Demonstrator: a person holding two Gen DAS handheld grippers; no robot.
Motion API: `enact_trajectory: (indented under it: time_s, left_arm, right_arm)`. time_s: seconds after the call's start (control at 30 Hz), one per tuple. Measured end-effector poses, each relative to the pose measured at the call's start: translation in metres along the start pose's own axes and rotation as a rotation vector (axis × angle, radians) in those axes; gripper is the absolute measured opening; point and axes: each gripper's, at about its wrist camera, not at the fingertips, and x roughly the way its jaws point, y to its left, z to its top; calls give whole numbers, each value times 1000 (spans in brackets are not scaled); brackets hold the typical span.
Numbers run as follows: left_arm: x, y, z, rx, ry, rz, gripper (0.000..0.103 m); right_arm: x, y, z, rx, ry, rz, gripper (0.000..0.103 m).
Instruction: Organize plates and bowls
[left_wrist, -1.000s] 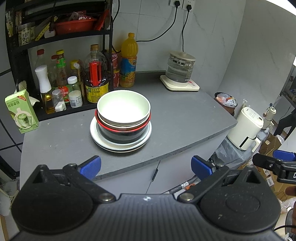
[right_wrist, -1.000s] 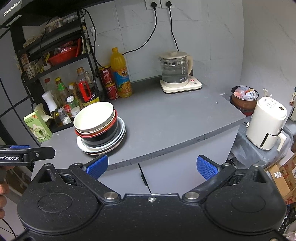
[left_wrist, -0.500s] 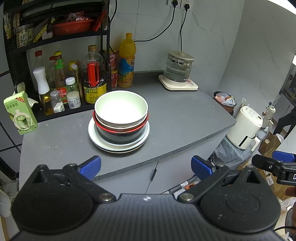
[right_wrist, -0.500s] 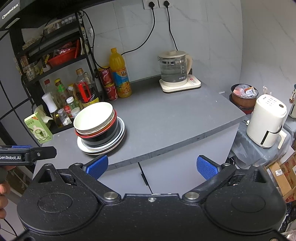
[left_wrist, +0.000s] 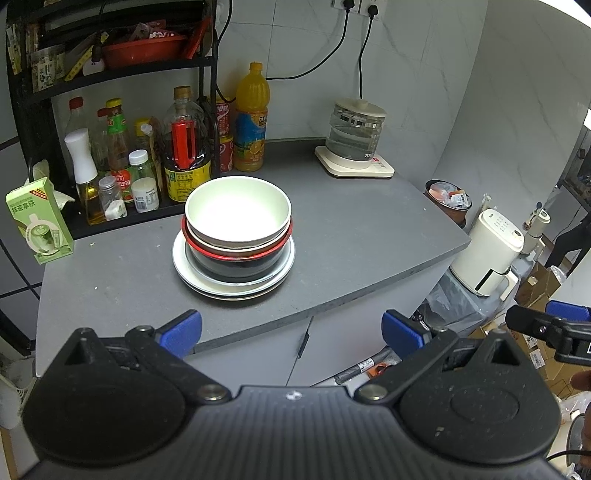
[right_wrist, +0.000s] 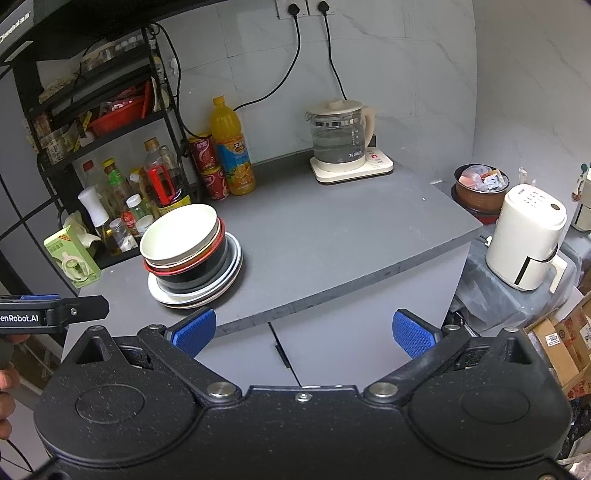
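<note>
While both grippers hang short of the counter's front edge, neither carries anything. Left gripper (left_wrist: 291, 330): jaws spread wide, blue pads well apart, nothing between them. Right gripper (right_wrist: 303, 330): likewise released and empty, aimed at the cabinet doors (right_wrist: 325, 350) below the counter (right_wrist: 332, 236).

Outward from the left gripper: stack sits near the counter's front-left part, just ahead of the spice rack (left_wrist: 110, 110). Top to bottom: white bowl (left_wrist: 238, 212) nested in a beige bowl whose rim only just shows, then a red-rimmed black bowl (left_wrist: 236, 260), all resting on white plates (left_wrist: 192, 273). At least two plates by the rims; exact count cannot be told. Bowls sit a little off-centre on the plates, toward the rack.

Further out: orange juice bottle (left_wrist: 251, 118) and glass kettle (left_wrist: 356, 129) by the back wall; right half of the counter is bare.

Status (judgement): dishes appear already consolidated, bowls nested, plates beneath. Either sorting is finished, or separating bowls from plates has not yet begun. Nothing is gripped, so no step is in hand.
</note>
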Motion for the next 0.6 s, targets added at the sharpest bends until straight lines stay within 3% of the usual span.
enact_trajectory:
  time_s: [0.6]
  left_arm:
    - [0,-5,1,4,2,1,103]
  right_arm:
    - [-3,-3,-1,-3,-8,-8,103]
